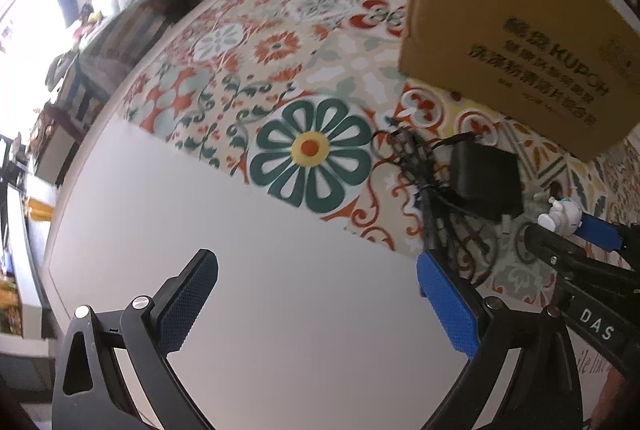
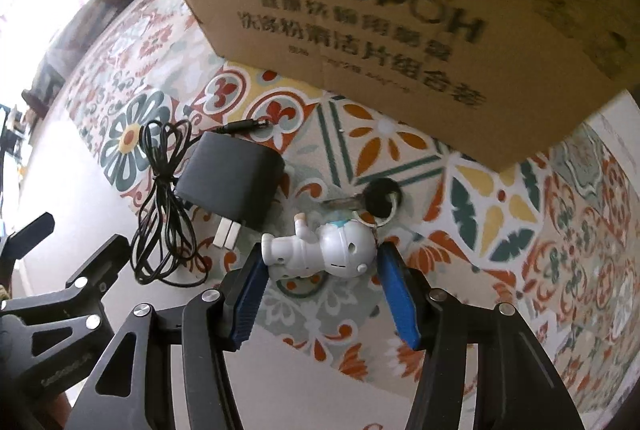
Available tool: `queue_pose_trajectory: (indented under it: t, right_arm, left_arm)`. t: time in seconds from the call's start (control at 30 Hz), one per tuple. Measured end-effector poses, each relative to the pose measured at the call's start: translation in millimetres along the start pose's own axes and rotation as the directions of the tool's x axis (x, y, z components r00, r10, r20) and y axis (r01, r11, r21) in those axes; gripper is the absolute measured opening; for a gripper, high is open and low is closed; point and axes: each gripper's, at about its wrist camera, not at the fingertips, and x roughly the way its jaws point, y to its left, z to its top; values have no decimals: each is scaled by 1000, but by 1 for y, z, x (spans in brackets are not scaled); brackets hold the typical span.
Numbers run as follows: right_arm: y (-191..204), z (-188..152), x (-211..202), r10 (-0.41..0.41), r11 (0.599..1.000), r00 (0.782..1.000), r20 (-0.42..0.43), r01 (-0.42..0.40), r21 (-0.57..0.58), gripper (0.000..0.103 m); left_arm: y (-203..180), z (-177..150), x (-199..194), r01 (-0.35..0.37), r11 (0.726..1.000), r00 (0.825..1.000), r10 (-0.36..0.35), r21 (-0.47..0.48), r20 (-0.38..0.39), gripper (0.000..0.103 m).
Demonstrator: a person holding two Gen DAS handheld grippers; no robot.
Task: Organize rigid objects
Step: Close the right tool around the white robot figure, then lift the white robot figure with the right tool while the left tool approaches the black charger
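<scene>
Right tongs pinch the white figurine lying crosswise between their blue pads.

Your cardboard box runs off the top and right of the right wrist view, its print smeared, the small lines unreadable. The key hides half behind the white figurine, and you can't tell if the blue pads actually press that toy. From the left wrist view the figurine is a tiny blur behind your right gripper, the charger's cord a dark tangle, and the room at left is washed out.
</scene>
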Motion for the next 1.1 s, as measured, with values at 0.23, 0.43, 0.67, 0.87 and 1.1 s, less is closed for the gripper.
queue_pose_trajectory:
  t: [0.23, 0.43, 0.67, 0.87, 1.1]
  right_arm:
    - [-18, -19, -41, -33, 994, 994, 105, 21, 109, 55]
    - [-31, -29, -67, -69, 979, 985, 158, 37, 199, 55]
    - [-50, -31, -80, -113, 953, 980, 166, 59, 298, 55]
    - [-61, -36, -85, -141, 934, 978, 157, 78, 350, 55]
    - [-63, -37, -78, -135, 924, 981, 143, 72, 375, 55]
  left_arm:
    - [-4, 5, -14, 110, 994, 992, -111, 17, 57, 102]
    - [-10, 16, -13, 163, 986, 986, -164, 24, 25, 101]
    - [-41, 33, -23, 199, 965, 977, -209, 170, 45, 101]
    - [-65, 41, -10, 219, 940, 975, -223, 261, -15, 94]
    - [-81, 45, 12, 253, 917, 968, -239, 309, -81, 85]
